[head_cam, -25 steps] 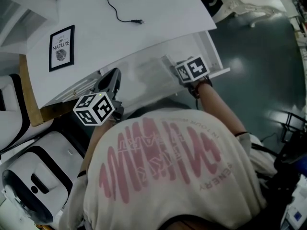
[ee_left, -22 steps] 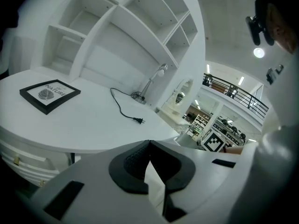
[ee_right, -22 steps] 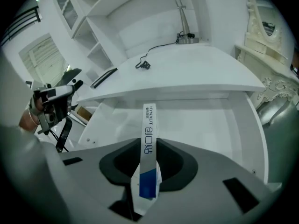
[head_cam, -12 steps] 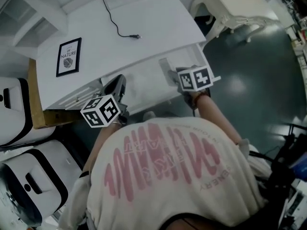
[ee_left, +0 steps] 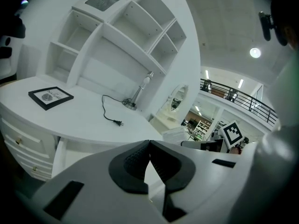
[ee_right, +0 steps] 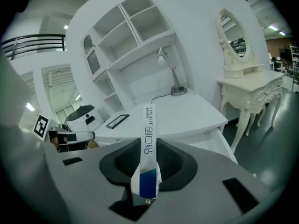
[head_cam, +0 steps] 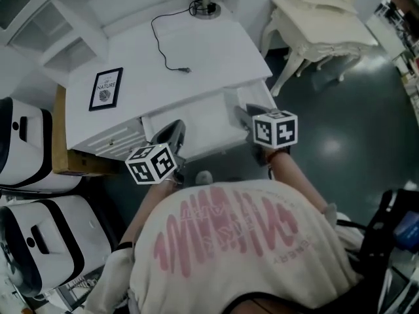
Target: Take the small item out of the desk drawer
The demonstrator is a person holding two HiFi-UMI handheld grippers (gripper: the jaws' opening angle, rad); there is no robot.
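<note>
The white desk point(head_cam: 196, 57) has its shallow drawer point(head_cam: 196, 124) pulled out toward the person. My right gripper point(ee_right: 149, 147) is shut on a narrow white-and-blue box point(ee_right: 148, 129), which stands upright between the pads. In the head view the right gripper point(head_cam: 247, 116) hovers over the drawer's right front corner, and the box cannot be made out there. My left gripper point(head_cam: 169, 136) is at the drawer's left front. Its jaws point(ee_left: 149, 143) meet at the tips with nothing between them.
On the desktop lie a framed picture point(head_cam: 105, 88), a black cable with a plug point(head_cam: 171, 51) and a lamp base point(head_cam: 206, 7). A shelf unit point(head_cam: 59, 25) rises behind. A cream dressing table point(head_cam: 327, 15) stands right. White-and-black machines point(head_cam: 26, 142) sit left.
The head view has pulled back, so the whole desk now shows. Both grippers have drawn back toward the person from the drawer, and the right one still holds the box.
</note>
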